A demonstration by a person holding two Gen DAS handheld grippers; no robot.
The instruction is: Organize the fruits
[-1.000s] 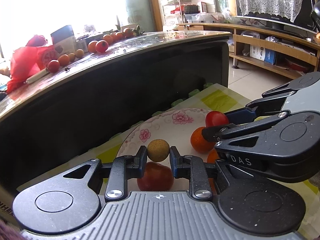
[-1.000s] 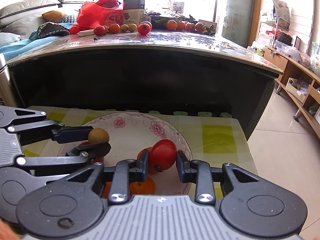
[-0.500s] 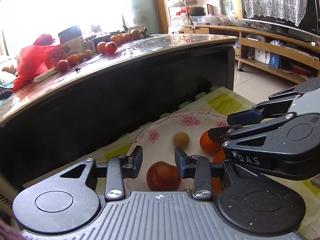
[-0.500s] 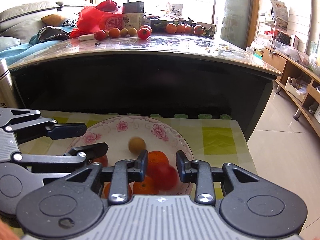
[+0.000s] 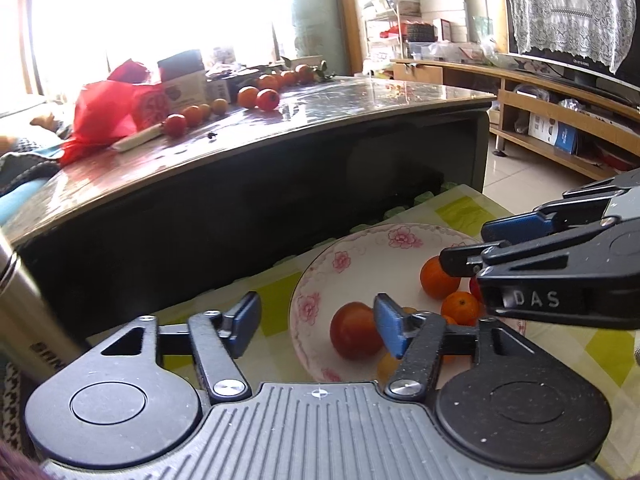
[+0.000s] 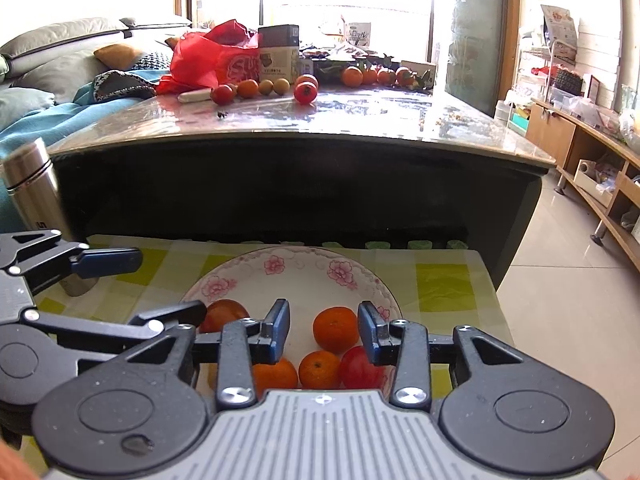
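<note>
Hovering over the flowered bowl's [image 6: 224,282] left rim, the left gripper [image 5: 316,326] sits level with jaws spread wide and empty, a tomato [image 5: 354,336] lying in the bowl beyond its right finger, while the right gripper [image 6: 323,332] hangs over the bowl's near-right side, also spread, above the oranges [image 6: 335,330].

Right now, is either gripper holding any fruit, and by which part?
Nothing is held. The left gripper and right gripper are both open and empty above the bowl; the fruit lies in it.
</note>
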